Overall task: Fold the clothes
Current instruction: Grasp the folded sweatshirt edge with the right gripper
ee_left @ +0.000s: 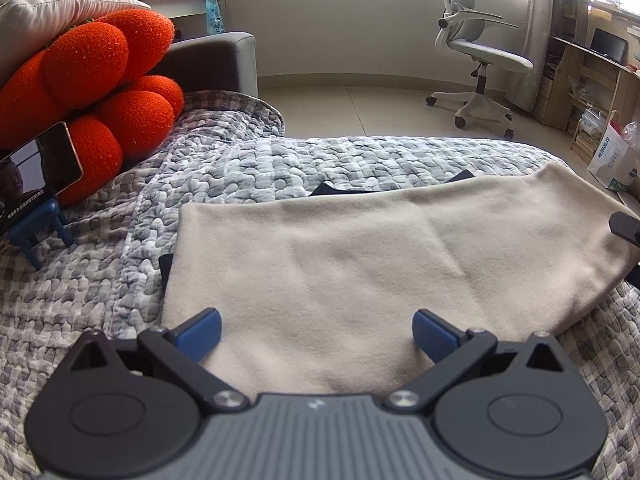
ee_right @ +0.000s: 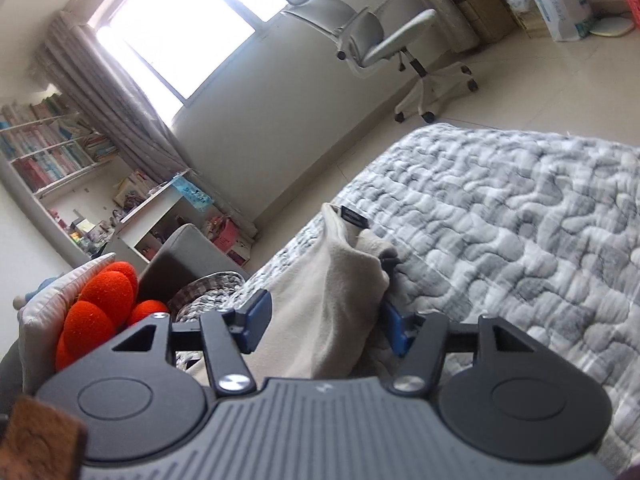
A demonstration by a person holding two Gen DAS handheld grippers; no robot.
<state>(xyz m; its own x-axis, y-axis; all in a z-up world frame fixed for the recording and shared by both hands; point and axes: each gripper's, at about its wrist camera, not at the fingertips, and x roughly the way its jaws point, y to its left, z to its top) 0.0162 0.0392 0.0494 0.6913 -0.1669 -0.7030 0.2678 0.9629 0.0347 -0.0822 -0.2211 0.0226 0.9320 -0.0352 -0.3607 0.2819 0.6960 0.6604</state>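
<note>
The beige garment lies spread on the grey quilted bedspread, already doubled over by the look of it, with slivers of dark fabric peeking out at its far edge and left side. It looks like soft, brushed cloth: light, limp, not slippery, nothing to break. It will sag and drape the instant I lift it, so I should take it at an edge or corner, pinching all the layers together, never in the flat middle.

My left gripper hovers over the near edge of the cloth, its blue pads wide apart with beige between them but nothing pinched.

My right gripper sits at the garment's right end, where the cloth bunches up into a raised fold with a small dark label showing at its top. The jaws stand partly apart, with the bunched cloth between them. The right pad seems to touch the fabric, while the left pad shows a clear gap, so I would call it not yet gripped, though the fold hides part of that contact and I cannot be certain.

Further out, an orange plush cushion and a propped phone sit at the left, well apart from the cloth.
</note>
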